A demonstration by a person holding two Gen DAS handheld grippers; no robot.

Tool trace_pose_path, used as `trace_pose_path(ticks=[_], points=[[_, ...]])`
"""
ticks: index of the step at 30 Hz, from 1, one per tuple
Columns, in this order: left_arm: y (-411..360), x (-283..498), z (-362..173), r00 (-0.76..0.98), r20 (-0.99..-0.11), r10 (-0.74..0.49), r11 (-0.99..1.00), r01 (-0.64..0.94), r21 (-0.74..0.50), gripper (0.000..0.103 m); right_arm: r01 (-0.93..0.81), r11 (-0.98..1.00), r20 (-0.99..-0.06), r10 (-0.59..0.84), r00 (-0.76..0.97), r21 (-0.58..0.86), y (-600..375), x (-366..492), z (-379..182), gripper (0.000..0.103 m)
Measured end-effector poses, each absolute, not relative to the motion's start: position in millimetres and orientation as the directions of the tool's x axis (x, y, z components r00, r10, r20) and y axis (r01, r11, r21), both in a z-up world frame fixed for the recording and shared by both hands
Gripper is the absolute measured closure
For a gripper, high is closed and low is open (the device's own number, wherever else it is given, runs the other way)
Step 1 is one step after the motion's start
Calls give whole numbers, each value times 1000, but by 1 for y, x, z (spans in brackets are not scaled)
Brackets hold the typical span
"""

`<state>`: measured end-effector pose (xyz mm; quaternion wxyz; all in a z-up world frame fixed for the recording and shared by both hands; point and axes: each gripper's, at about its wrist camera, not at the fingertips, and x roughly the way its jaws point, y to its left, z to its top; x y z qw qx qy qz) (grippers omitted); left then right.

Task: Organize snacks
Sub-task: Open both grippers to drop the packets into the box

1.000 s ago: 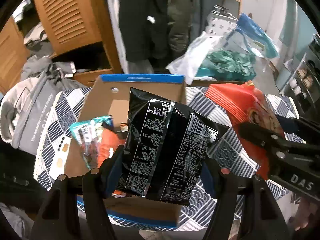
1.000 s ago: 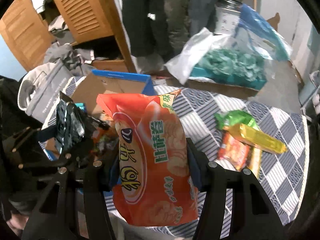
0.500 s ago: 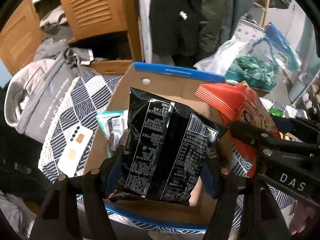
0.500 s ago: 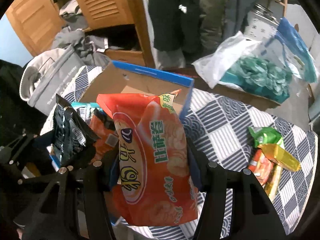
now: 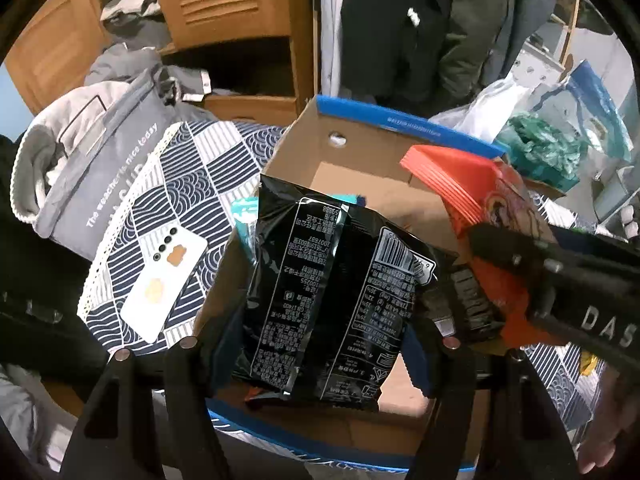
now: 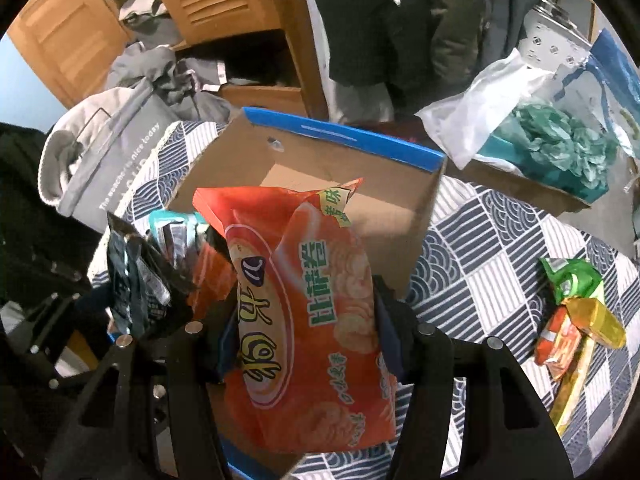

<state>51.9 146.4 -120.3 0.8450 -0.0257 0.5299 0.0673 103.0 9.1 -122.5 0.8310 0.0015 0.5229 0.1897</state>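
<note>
My left gripper (image 5: 320,344) is shut on a black snack bag (image 5: 332,288) and holds it upright over the open cardboard box (image 5: 360,160) with blue rims. My right gripper (image 6: 306,332) is shut on an orange chip bag (image 6: 304,320), also above the box (image 6: 320,160). Each bag shows in the other view: the orange bag (image 5: 492,208) to the right, the black bag (image 6: 136,280) to the left. A teal packet (image 6: 172,224) and other snacks lie in the box. Green, gold and orange packets (image 6: 576,312) lie on the patterned cloth at right.
A white phone (image 5: 164,280) lies on the blue-white cloth (image 5: 192,184) left of the box. A grey tote bag (image 5: 100,152) sits beyond it. A plastic bag with green contents (image 6: 552,148) stands behind the table. Wooden cabinets and hanging coats fill the back.
Both grippers have moved left and forward with their bags, from beside the box to over its opening. The box now fills more of both views.
</note>
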Motion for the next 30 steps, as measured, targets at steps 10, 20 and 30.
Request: trace_pose_path(ticks=[10,20,30], points=[[156,51,-118,419,-904,83,987,-157,18,23,-301,934,-863,305,402,190,8,107,-118,28],[144,47,-101,451,-891,45,991,-132,-17,23,-300,943,-860,271,433,146,-19,95,-110,28],[111,43,-90,467,-884,3,997,-69,-32,23,-297,950,-861,230,454,97,-55,76,-109,27]])
